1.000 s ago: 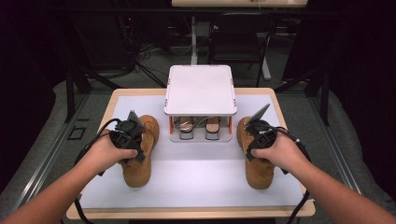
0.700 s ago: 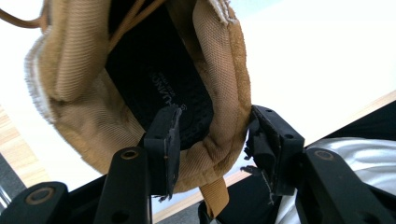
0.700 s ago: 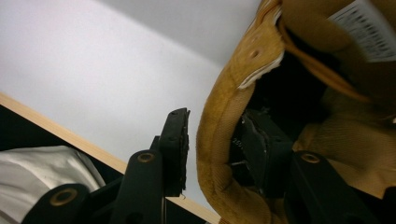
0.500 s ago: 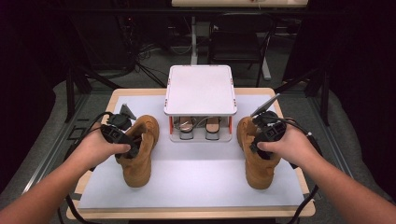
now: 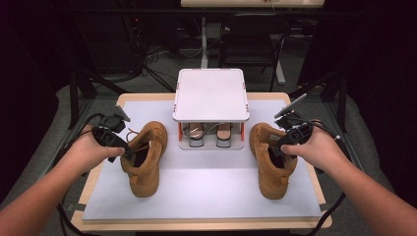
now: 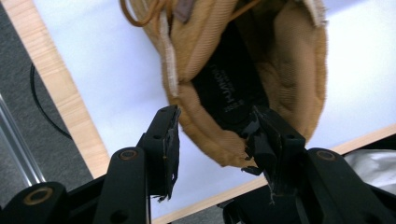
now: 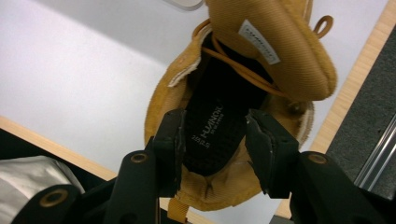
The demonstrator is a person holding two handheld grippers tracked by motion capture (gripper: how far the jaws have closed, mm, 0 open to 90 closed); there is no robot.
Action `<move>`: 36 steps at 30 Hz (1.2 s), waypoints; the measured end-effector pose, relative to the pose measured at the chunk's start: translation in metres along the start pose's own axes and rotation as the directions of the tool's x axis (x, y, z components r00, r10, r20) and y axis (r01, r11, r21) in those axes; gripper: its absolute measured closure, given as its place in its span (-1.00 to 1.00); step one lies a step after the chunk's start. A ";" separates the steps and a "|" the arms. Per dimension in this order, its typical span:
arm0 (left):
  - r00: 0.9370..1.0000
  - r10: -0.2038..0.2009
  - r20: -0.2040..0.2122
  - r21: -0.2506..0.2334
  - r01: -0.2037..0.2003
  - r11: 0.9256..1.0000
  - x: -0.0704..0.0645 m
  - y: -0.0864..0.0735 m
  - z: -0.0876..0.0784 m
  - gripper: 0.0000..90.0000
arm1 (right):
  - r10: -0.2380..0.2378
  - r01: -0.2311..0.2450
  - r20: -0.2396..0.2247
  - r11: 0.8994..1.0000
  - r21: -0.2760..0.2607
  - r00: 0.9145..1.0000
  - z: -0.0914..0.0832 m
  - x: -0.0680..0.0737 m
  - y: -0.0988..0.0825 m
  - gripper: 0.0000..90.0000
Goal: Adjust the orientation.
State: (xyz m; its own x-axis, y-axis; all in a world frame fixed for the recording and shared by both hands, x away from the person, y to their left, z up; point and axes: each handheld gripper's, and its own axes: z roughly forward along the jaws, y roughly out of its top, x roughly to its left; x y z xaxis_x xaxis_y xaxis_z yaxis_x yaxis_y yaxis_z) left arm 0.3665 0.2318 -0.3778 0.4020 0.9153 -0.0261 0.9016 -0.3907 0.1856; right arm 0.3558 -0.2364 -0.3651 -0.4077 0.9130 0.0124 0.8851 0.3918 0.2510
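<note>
On the white mat (image 5: 206, 187), each hand-held gripper (image 5: 127, 153) hovers over a boot (image 5: 143, 160).

We can't make out the items under the white stand (image 5: 210, 94), too small & shaded. Left boot (image 6: 243, 70) toe is cut off at frame top; right boot (image 7: 243, 107) heel sits hidden behind the jaws.

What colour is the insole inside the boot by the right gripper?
Black, with pale printed lettering; the insole of the tan boot shows best in the right gripper view.
</note>
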 end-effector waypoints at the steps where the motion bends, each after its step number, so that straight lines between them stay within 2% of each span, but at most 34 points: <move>1: 1.000 -0.001 -0.004 0.000 0.001 1.000 0.001 0.000 0.001 0.17 | 0.005 -0.005 0.004 1.000 -0.003 1.000 0.000 -0.001 0.000 0.28; 10: 1.000 -0.017 -0.013 0.006 0.017 1.000 0.007 0.000 0.011 0.12 | 0.024 -0.024 0.028 1.000 0.001 0.999 0.003 -0.014 -0.004 0.27; 19: 1.000 -0.026 -0.006 0.022 0.026 0.999 0.007 0.003 0.024 0.13 | 0.042 -0.042 0.051 0.999 0.004 0.998 0.008 -0.021 -0.007 0.26; 34: 0.999 -0.039 0.005 0.064 0.038 0.997 0.008 0.008 0.051 0.17 | 0.046 -0.046 0.050 0.999 0.003 0.998 0.008 -0.029 -0.009 0.26; 36: 0.999 -0.042 0.008 0.064 0.042 0.997 0.008 0.008 0.054 0.18 | 0.058 -0.058 0.054 0.998 -0.002 0.997 0.009 -0.030 -0.009 0.26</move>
State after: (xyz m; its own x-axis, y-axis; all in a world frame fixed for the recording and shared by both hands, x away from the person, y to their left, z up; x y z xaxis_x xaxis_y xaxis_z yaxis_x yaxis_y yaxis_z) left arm 0.3859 0.2310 -0.4300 0.3649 0.9301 -0.0418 0.9259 -0.3578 0.1212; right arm 0.3615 -0.2663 -0.3762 -0.3424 0.9392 -0.0253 0.9071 0.3375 0.2515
